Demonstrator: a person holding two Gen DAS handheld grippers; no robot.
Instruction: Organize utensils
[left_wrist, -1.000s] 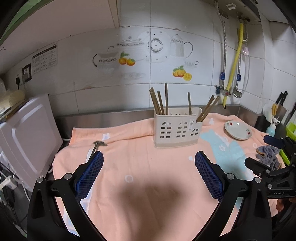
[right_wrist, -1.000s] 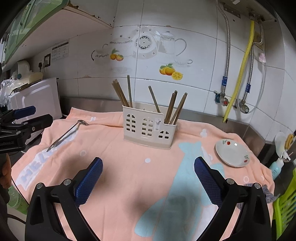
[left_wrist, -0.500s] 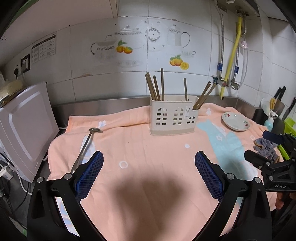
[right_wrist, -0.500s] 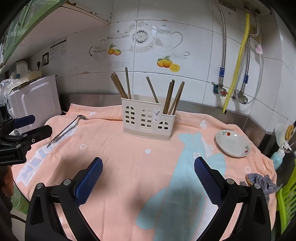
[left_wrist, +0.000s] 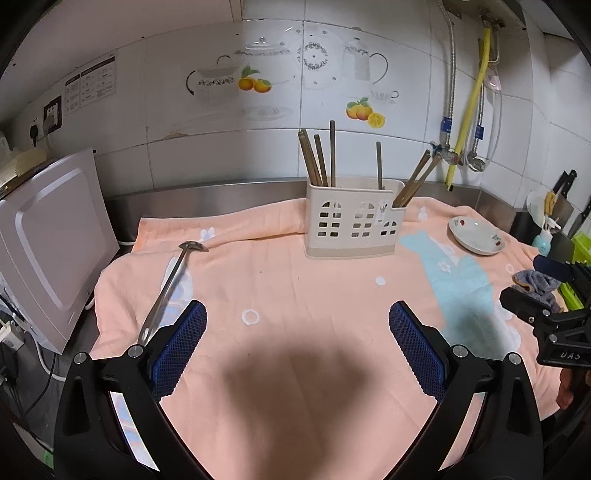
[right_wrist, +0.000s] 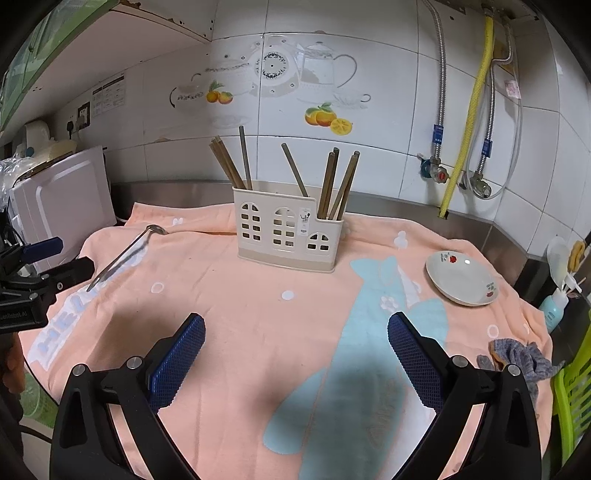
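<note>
Beside the left gripper's (left_wrist: 297, 343) spread, empty fingers (left_wrist: 180, 345), a metal ladle (left_wrist: 170, 282) (handle nearest); right gripper (right_wrist: 295, 354) likewise agape

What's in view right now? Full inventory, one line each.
utensil holder: 1, cream, back centre of towel
chopsticks: about eight, brown, upright in holder
ladle: 1, metal, lying on towel's left side
towel: 1, peach with blue print, covering counter
saucer: 1, white with red motifs, right side of towel
rag: 1, grey, towel's right edge
appliance: 1, white, left of towel
left claw: open, blue pads, above towel
right claw: open, blue pads, above towel
</note>
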